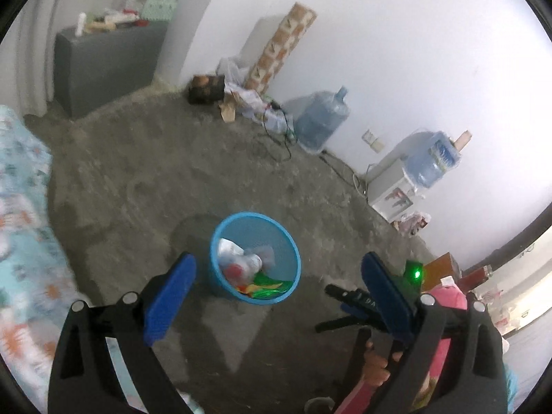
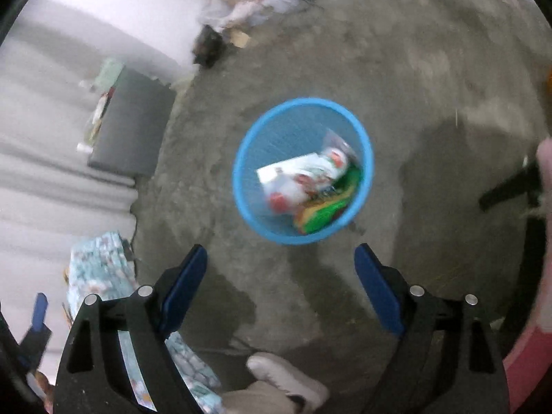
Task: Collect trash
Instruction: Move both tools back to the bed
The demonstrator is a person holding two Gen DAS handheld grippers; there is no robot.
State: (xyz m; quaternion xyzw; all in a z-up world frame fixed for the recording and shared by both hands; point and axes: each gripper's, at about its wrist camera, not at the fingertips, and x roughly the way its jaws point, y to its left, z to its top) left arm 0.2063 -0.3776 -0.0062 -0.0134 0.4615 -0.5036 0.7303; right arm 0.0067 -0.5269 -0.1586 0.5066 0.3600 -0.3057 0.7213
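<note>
A blue mesh bin (image 1: 255,229) stands on the concrete floor, holding white wrappers (image 1: 238,258) and a green packet (image 1: 269,284). My left gripper (image 1: 278,264) hangs above its near side. Its blue fingers (image 1: 172,293) are spread wide apart and there is nothing between them. In the right wrist view the bin (image 2: 293,124) is seen from almost straight above, with the white wrappers (image 2: 300,176) and the green packet (image 2: 331,207) inside. My right gripper (image 2: 281,252) is just short of the rim, open and empty.
Patterned bedding (image 1: 20,207) fills the left side. A grey cabinet (image 1: 103,65) stands at the back, and a heap of bags and paper (image 1: 241,100) lies by the wall. Water jugs (image 1: 321,120) and a dispenser (image 1: 396,189) line the right wall. A person's white shoe (image 2: 286,376) is below.
</note>
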